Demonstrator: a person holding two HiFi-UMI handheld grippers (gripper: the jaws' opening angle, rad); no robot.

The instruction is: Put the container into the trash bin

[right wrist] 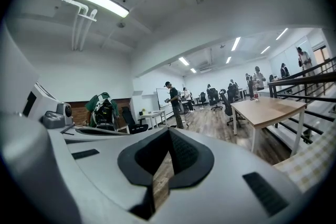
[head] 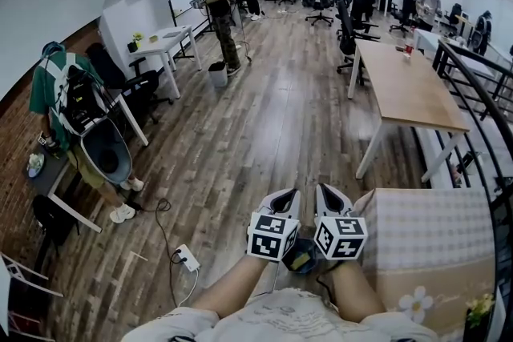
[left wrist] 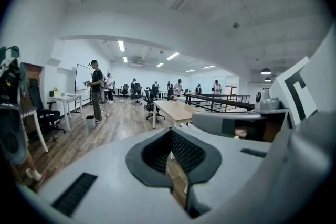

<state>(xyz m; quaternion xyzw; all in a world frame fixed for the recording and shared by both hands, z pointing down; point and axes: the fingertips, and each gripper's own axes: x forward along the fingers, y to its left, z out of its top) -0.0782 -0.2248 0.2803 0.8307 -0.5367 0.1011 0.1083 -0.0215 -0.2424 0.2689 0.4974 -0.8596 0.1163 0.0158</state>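
My left gripper [head: 282, 201] and right gripper [head: 329, 197] are held side by side, low in the head view, pointing out over the wooden floor. In the left gripper view the left gripper [left wrist: 170, 134] has its jaws together with nothing in them. The right gripper [right wrist: 169, 132] looks the same, shut and empty. A small pale trash bin [head: 217, 74] stands far off on the floor beside a standing person [head: 220, 8]; it also shows as the trash bin [left wrist: 90, 121]. A small dark round thing [head: 303, 256] sits between my marker cubes; I cannot tell what it is. No container shows clearly.
A table with a checked cloth [head: 437, 232] is close on my right, a long wooden table [head: 409, 92] beyond it, and a black railing [head: 481, 84] further right. A person in green [head: 68, 104] holds a big grey tub [head: 106, 150] at the left. A power strip [head: 186, 256] lies on the floor.
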